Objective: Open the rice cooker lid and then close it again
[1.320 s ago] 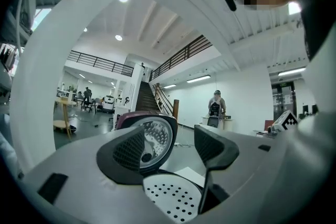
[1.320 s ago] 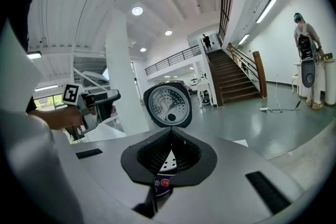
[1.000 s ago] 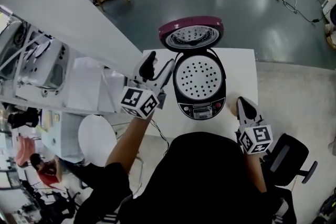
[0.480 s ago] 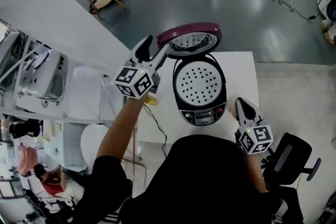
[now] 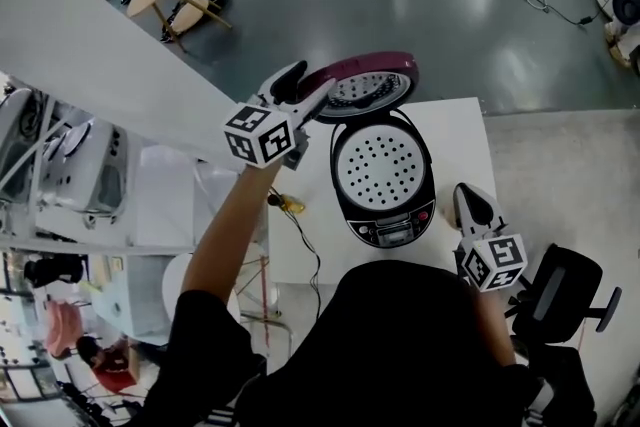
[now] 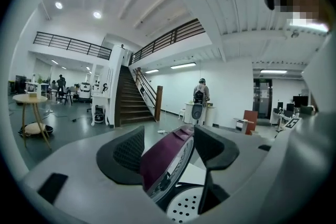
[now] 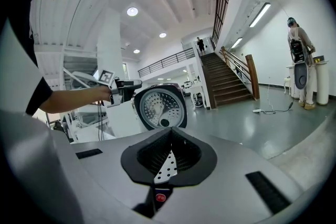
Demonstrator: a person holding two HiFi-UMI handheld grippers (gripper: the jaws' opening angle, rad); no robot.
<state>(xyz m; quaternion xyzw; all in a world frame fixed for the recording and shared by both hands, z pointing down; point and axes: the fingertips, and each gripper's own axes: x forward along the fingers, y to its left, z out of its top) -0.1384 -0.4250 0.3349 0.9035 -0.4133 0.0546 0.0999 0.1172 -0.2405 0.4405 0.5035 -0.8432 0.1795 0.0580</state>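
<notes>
**Lid stands open, left claw set astride its rim**

The rice cooker sits on the white table with its purple lid raised upright at the back. The opening half of the task looks done and the closing half looks about to start. The left claw reaches in from the cooker's left with its jaws wide, one on each side of the lid's edge. From there it could tip the lid forward and down. The right claw has its jaws together on nothing. It lies low beside the cooker's right front, likely parked out of the lid's path.

No view settles whether the left pads actually press on the lid. The hinge and latch are hidden behind the lid. A perforated plate covers the pot's inside. The person's dark torso cuts off the table's near edge.
</notes>
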